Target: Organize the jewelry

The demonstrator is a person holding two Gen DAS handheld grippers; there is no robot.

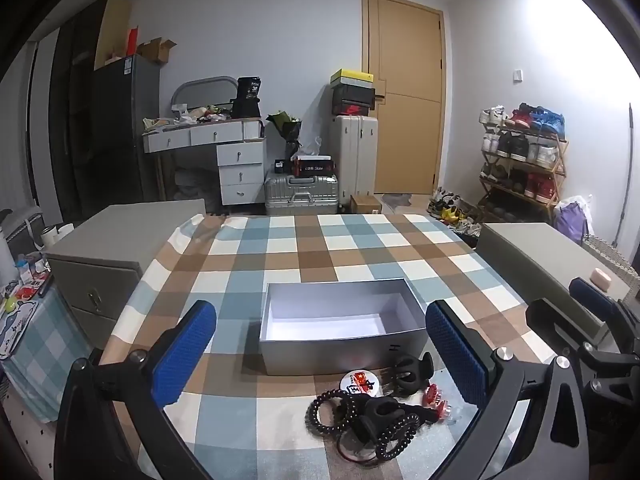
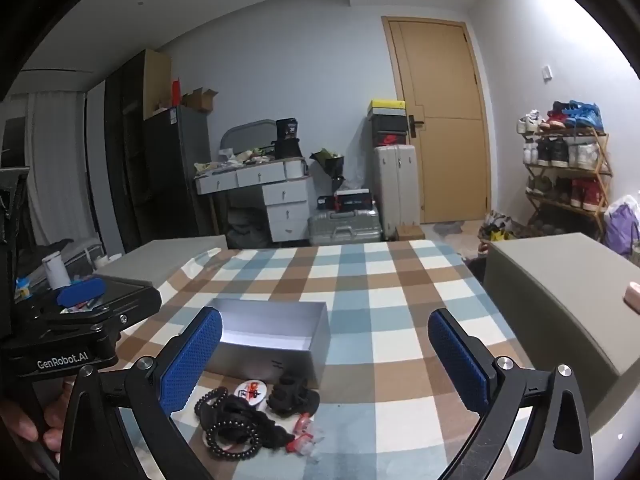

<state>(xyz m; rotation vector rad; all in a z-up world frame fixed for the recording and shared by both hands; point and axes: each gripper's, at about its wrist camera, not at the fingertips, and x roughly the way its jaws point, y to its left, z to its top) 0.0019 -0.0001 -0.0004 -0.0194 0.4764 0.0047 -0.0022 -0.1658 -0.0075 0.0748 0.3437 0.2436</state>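
An open, empty silver box (image 1: 340, 320) stands on the checked tablecloth; it also shows in the right wrist view (image 2: 272, 336). In front of it lies a pile of jewelry: black bead bracelets (image 1: 360, 420) (image 2: 230, 436), a black claw clip (image 1: 412, 372) (image 2: 290, 394), a round badge (image 1: 358, 384) (image 2: 250, 392) and a red hair clip (image 1: 434, 398) (image 2: 302, 430). My left gripper (image 1: 320, 354) is open and empty above the pile. My right gripper (image 2: 324, 360) is open and empty, to the right of the pile.
Grey cabinets (image 1: 116, 240) (image 2: 560, 300) flank the table on both sides. A pink object (image 2: 632, 294) lies on the right cabinet. The right gripper's body (image 1: 580, 344) shows at the left view's right edge. Suitcases, a desk and a shoe rack stand beyond.
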